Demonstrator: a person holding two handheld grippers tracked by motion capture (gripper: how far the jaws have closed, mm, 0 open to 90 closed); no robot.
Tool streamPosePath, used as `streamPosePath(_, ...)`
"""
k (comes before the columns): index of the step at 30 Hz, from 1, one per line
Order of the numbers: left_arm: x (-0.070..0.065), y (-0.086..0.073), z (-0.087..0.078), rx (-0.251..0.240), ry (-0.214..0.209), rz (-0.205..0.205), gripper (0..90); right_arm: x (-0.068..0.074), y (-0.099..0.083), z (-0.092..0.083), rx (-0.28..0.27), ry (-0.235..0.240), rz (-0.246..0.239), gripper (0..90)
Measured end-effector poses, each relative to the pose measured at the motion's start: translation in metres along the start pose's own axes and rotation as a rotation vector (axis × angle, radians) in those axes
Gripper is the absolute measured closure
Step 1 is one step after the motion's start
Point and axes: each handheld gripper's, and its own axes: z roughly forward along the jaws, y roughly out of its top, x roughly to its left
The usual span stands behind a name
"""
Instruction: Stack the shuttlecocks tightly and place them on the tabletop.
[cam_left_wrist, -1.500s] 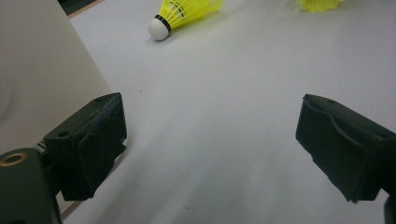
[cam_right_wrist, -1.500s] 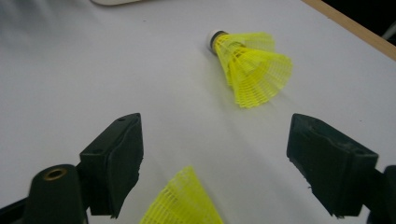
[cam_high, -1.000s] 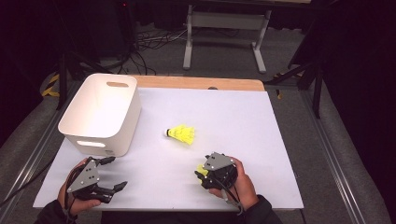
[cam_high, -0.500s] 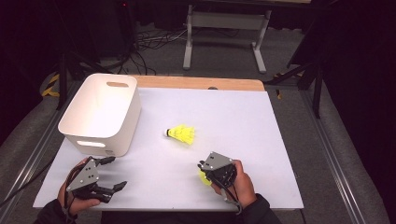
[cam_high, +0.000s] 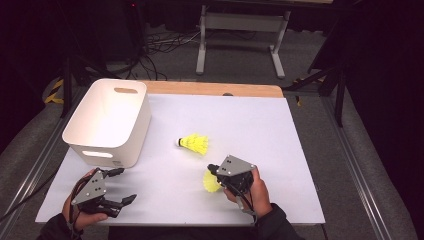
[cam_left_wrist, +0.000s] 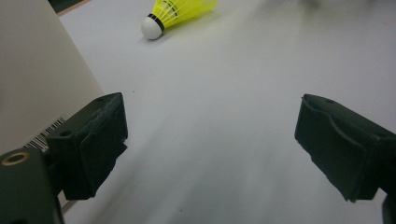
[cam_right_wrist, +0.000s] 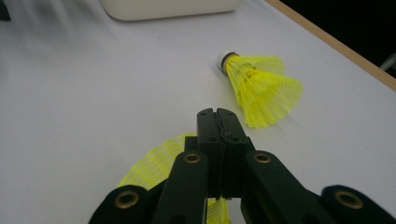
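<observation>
The surface (cam_high: 280, 135) is a white sheet over a wooden top, whose bare edge shows along the far side.

A white bin (cam_high: 107, 122) with handle slots stands on the far left part of the surface, upright. In the left gripper view its wall (cam_left_wrist: 32, 70) rises at the left edge, with a barcode label low on it.

The left gripper (cam_high: 120, 187) lies near the person's edge of the surface, just in front of the bin, held in the left hand (cam_high: 80, 212). Its jaws stand wide apart with only bare surface between them.

The right gripper (cam_high: 214, 172) sits right of centre near the person's edge, held in the right hand (cam_high: 255, 192). Its jaws have just been closing and now meet; they are clamped on the skirt of the near shuttlecock (cam_high: 210, 181), whose yellow mesh (cam_right_wrist: 159, 161) spreads out beneath and to the left of them in the right gripper view.

A second yellow shuttlecock (cam_high: 194, 143) lies on its side at mid-surface, white cork toward the bin, near the right gripper but apart from it.
</observation>
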Motion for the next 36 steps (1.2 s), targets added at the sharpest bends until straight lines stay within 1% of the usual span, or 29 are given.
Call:
streamPosePath(2, 0.0, 0.0, 0.0, 0.0, 0.0, -0.001, 10.1, -0.001, 0.004, 0.006, -0.017, 0.018, 0.004, 89.9)
streamPosePath(3, 0.0, 0.0, 0.0, 0.0, 0.0, -0.001, 10.1, -0.001, 0.004, 0.006, -0.017, 0.018, 0.004, 89.9)
streamPosePath(4, 0.0, 0.0, 0.0, 0.0, 0.0, -0.002, 10.1, -0.001, 0.011, 0.016, -0.038, 0.047, 0.006, 90.0)
streamPosePath(5, 0.001, 0.0, 0.0, 0.001, 0.001, 0.0, 10.1, -0.001, 0.013, 0.02, -0.044, 0.057, 0.003, 90.0)
streamPosePath(6, 0.001, 0.0, 0.0, 0.001, 0.001, 0.0, 10.1, -0.001, 0.013, 0.02, -0.044, 0.057, 0.003, 90.0)
streamPosePath(7, 0.001, 0.0, 0.001, 0.001, 0.001, -0.006, 10.1, -0.001, 0.015, 0.023, -0.054, 0.071, 0.005, 90.0)
streamPosePath(8, 0.002, 0.0, 0.001, 0.004, 0.002, -0.005, 10.1, -0.002, 0.016, 0.027, -0.06, 0.073, 0.013, 90.0)
streamPosePath(9, 0.001, 0.0, 0.001, 0.001, 0.001, -0.005, 10.1, -0.003, 0.017, 0.03, -0.074, 0.088, 0.029, 90.0)
streamPosePath(10, 0.001, 0.0, 0.0, 0.002, 0.002, 0.003, 10.1, -0.004, 0.016, 0.031, -0.08, 0.093, 0.043, 90.0)
streamPosePath(11, 0.001, 0.0, 0.0, 0.002, 0.002, 0.003, 10.1, -0.004, 0.016, 0.031, -0.08, 0.093, 0.043, 90.0)
streamPosePath(12, 0.001, 0.0, 0.0, 0.001, -0.001, 0.0, 10.1, -0.004, 0.014, 0.032, -0.085, 0.099, 0.053, 89.9)
streamPosePath(15, 0.0, 0.0, 0.0, 0.001, -0.006, 0.002, 10.2, -0.006, 0.005, 0.035, -0.064, 0.114, 0.065, 89.4)
streamPosePath(17, 0.0, 0.0, 0.0, 0.001, -0.006, 0.002, 10.2, -0.009, -0.002, 0.03, -0.077, 0.127, 0.085, 88.6)
streamPosePath(20, 0.001, 0.0, 0.0, 0.004, -0.006, 0.004, 10.1, -0.012, -0.005, 0.026, -0.078, 0.125, 0.088, 86.4)
streamPosePath(21, 0.001, 0.0, 0.001, 0.003, -0.008, -0.002, 10.1, -0.015, -0.009, 0.023, -0.063, 0.126, 0.095, 85.2)
streamPosePath(24, 0.001, 0.0, 0.0, 0.001, -0.009, 0.002, 10.0, -0.017, -0.014, 0.021, -0.054, 0.123, 0.102, 84.0)
streamPosePath(26, 0.0, 0.0, 0.0, 0.001, -0.01, 0.005, 10.0, -0.021, -0.019, 0.016, -0.037, 0.118, 0.109, 80.4)
streamPosePath(28, 0.0, 0.0, 0.0, 0.001, -0.01, 0.001, 10.0, -0.023, -0.02, 0.015, -0.034, 0.119, 0.11, 79.6)
streamPosePath(30, 0.001, 0.0, 0.0, 0.001, -0.008, 0.003, 10.0, -0.025, -0.024, 0.012, -0.026, 0.111, 0.112, 76.9)
streamPosePath(31, 0.001, 0.0, 0.0, 0.002, -0.009, 0.004, 10.0, -0.027, -0.027, 0.01, -0.021, 0.112, 0.114, 74.0)
streamPosePath(35, 0.0, 0.0, 0.0, 0.007, -0.012, 0.007, 10.0, -0.031, -0.033, 0.007, -0.006, 0.107, 0.119, 71.1)
streamPosePath(36, 0.0, 0.0, 0.0, 0.01, -0.013, 0.009, 10.0, -0.033, -0.036, 0.006, 0.003, 0.097, 0.118, 70.0)
